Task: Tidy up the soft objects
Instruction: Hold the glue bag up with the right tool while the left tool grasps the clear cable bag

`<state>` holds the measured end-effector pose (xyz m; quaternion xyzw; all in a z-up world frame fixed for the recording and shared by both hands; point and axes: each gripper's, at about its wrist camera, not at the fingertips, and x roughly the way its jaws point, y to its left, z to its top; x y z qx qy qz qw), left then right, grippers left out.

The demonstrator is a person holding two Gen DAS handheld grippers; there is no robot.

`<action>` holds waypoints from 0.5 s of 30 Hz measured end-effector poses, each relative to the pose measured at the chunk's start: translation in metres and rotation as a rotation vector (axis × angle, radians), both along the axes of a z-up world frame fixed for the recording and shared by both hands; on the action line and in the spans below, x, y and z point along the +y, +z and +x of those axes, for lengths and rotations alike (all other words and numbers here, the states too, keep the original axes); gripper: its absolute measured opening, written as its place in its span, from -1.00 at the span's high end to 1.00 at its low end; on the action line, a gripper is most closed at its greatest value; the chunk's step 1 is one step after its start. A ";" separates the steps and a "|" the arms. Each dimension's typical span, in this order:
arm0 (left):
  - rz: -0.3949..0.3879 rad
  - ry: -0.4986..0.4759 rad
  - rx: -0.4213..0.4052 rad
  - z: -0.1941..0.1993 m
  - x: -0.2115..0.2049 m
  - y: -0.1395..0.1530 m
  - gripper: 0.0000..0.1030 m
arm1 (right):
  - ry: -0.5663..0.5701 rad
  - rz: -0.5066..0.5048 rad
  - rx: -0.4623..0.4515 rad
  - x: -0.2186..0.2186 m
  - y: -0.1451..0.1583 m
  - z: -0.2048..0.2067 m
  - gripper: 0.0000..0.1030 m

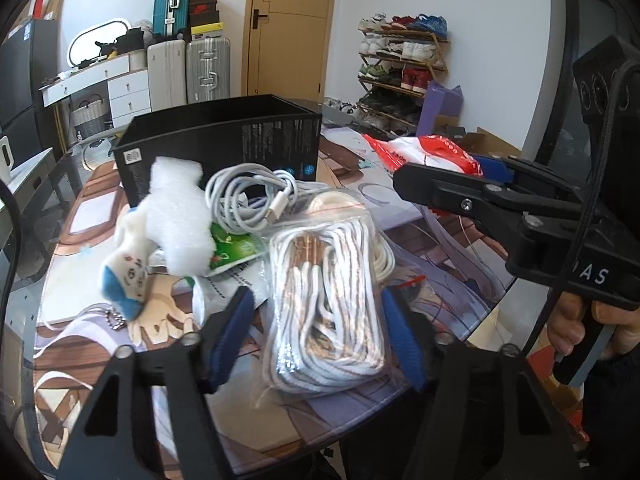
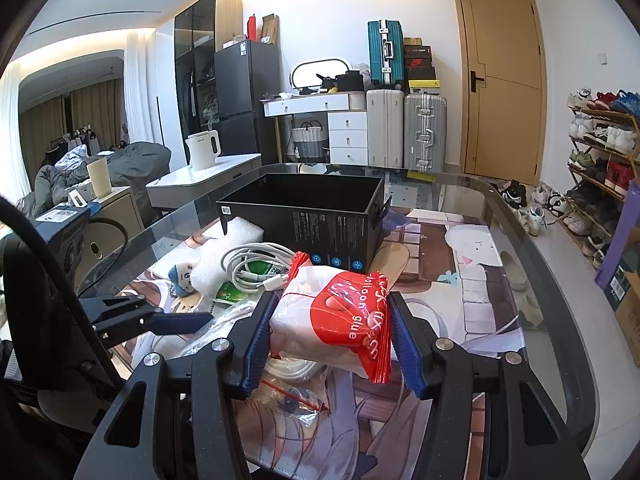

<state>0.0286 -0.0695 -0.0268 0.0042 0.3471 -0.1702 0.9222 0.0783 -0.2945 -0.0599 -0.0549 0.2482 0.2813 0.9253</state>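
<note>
A clear zip bag of coiled white cord (image 1: 332, 304) lies on the printed mat, between the blue pads of my left gripper (image 1: 316, 294). The right pad is at the bag's side, and a small gap shows at the left pad (image 1: 232, 336). My right gripper (image 2: 332, 300) is shut on a red-and-white packet (image 2: 340, 320) and holds it above the mat, short of the open black box (image 2: 320, 208). In the left wrist view that packet (image 1: 432, 152) and the right gripper (image 1: 404, 176) hang at the right.
In front of the box lie a white cable coil (image 1: 248, 196), a white foam piece (image 1: 180, 216), a small blue-and-white plush (image 1: 128, 276) and a green packet (image 1: 236, 250). The round glass table's edge (image 2: 532, 264) curves along the right; a shoe rack (image 2: 600, 152) stands beyond.
</note>
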 end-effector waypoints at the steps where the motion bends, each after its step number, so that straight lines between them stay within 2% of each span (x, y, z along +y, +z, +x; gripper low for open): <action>1: -0.002 -0.005 0.005 0.001 -0.001 -0.001 -0.09 | 0.000 0.000 0.001 0.000 0.000 0.000 -0.08; 8: -0.013 -0.007 -0.009 -0.004 -0.001 0.000 0.19 | 0.002 0.003 -0.003 0.001 0.001 0.000 -0.08; 15: -0.032 -0.032 -0.031 -0.013 0.006 0.009 0.25 | 0.006 0.020 -0.016 0.000 0.003 0.000 -0.08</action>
